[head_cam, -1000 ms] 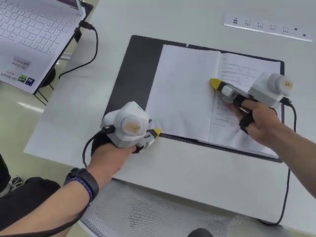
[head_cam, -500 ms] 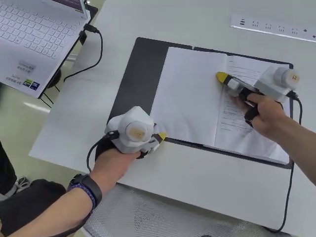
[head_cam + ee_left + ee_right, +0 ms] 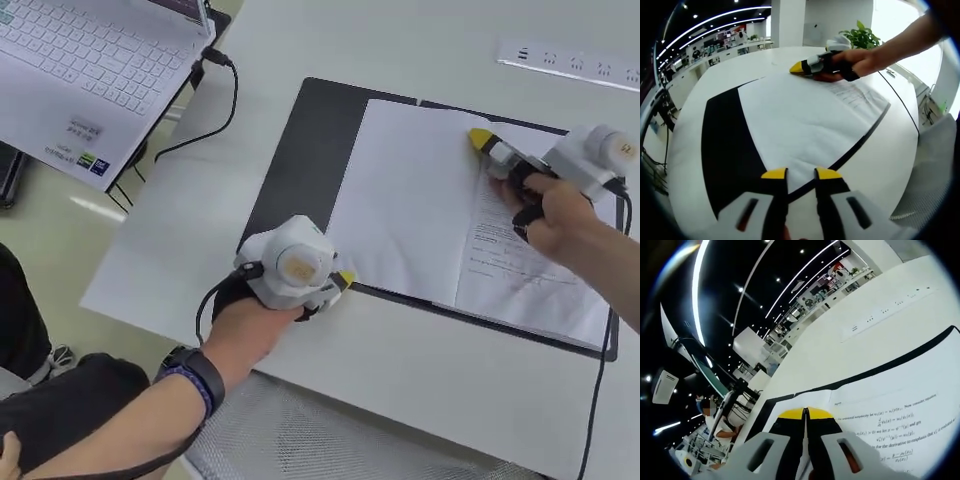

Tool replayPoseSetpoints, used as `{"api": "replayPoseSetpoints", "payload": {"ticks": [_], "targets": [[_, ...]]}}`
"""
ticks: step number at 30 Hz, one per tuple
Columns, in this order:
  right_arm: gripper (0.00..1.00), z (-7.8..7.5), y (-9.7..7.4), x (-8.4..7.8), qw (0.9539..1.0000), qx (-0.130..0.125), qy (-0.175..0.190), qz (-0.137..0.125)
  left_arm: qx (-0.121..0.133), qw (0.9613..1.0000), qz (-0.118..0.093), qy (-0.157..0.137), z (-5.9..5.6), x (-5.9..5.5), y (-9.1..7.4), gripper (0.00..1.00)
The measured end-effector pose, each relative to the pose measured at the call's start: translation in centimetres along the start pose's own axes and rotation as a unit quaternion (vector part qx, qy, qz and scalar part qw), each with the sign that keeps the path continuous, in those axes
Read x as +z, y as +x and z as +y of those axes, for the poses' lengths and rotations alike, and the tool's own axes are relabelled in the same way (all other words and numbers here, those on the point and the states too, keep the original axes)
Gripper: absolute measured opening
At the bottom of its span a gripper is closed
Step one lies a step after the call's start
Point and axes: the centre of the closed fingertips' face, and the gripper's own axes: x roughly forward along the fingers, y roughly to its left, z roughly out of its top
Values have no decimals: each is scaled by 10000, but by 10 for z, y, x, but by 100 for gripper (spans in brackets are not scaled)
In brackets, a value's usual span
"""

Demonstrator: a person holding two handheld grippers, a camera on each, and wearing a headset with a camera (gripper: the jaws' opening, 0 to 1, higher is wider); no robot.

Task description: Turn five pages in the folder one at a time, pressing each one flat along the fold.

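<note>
Right tool (image 3: 481, 138), jaws together, is pressed on the folder (image 3: 300, 160) fold; formulas (image 3: 890, 426) are legible in its own view. Left tool (image 3: 801, 174) is held with jaws parted.

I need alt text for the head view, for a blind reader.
An open black folder lies on a white table; the right gripper touches its fold, the left gripper rests at its near edge. A laptop sits upper left.

Open-plan office, white desk (image 3: 420, 360), laptop (image 3: 90, 70), power strip (image 3: 570, 62), ceiling light strips (image 3: 715, 285)
</note>
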Motion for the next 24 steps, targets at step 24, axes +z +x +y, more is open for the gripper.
{"api": "replayPoseSetpoints", "payload": {"ticks": [24], "targets": [[0, 17, -17, -10, 9998, 76, 147, -62, -8, 10000, 24, 41, -1, 0, 0, 21]]}}
